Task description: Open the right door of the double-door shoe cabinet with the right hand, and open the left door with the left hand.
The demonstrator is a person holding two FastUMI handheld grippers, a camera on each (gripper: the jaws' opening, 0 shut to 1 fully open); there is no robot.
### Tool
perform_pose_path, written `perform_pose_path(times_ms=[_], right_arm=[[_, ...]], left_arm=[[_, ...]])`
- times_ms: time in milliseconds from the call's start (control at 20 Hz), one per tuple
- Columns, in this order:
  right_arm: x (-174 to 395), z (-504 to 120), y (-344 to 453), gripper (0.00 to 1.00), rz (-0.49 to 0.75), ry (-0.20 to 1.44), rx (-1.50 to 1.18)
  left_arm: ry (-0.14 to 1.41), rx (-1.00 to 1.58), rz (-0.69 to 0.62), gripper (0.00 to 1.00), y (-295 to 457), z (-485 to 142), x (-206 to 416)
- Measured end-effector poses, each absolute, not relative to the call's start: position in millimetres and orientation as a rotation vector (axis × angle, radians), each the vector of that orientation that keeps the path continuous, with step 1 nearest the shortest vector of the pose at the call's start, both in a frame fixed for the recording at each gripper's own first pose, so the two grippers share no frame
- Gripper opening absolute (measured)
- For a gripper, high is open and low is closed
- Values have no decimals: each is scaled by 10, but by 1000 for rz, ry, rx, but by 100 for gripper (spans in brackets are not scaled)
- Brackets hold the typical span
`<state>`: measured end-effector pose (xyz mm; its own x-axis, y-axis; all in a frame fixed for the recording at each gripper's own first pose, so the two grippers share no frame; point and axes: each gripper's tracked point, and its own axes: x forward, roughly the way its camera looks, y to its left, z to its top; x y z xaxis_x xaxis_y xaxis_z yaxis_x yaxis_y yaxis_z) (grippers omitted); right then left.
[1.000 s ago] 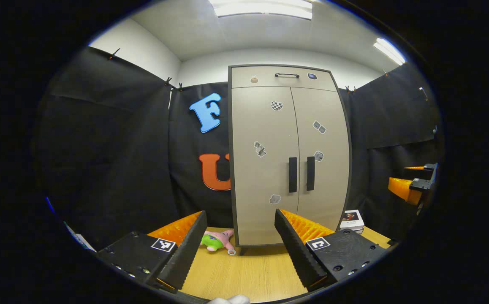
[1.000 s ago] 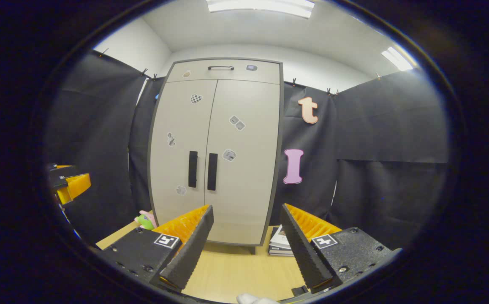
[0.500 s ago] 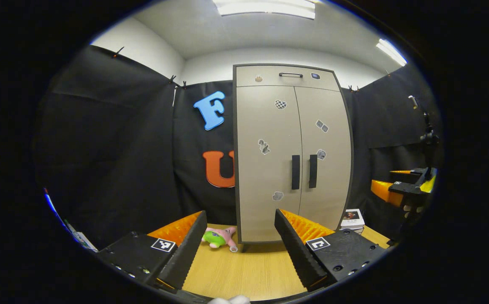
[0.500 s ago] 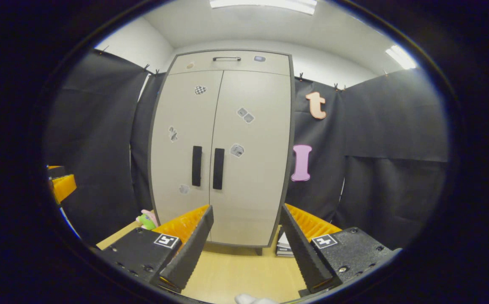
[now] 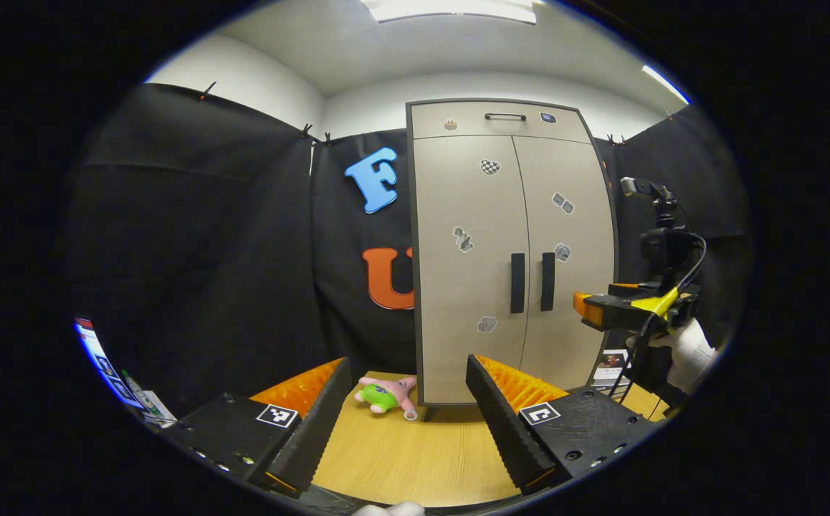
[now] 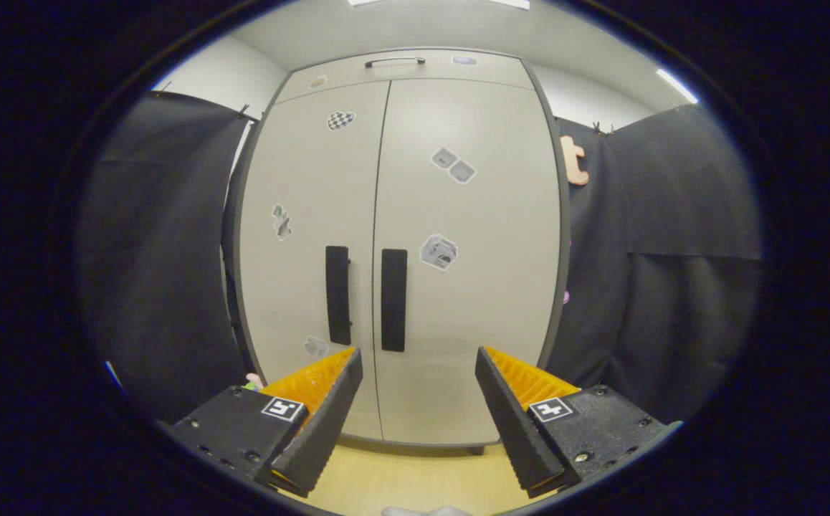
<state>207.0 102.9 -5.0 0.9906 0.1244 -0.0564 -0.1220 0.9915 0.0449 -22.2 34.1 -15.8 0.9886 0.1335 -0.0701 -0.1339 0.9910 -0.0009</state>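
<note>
Beige cabinet (image 6: 458,301) beyond right claw (image 6: 418,419) (gaping)

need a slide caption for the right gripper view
Open right gripper faces the shut shoe cabinet, its right door handle just ahead.

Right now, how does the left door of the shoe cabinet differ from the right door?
The left door carries three stickers; the right door carries two. The left door's handle sits at its right edge, the right door's handle at its left edge. Both are beige and closed.
</note>
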Motion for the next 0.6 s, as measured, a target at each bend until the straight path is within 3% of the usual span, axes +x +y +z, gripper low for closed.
perform_pose_path(times_ms=[400, 600], right_arm=[[2996, 66, 1306, 98, 141, 55, 38], [3186, 38, 1377, 87, 148, 86, 63]], left_arm=[[77, -13, 249, 96, 465, -138, -126], [77, 1, 281, 96, 491, -120, -76]])
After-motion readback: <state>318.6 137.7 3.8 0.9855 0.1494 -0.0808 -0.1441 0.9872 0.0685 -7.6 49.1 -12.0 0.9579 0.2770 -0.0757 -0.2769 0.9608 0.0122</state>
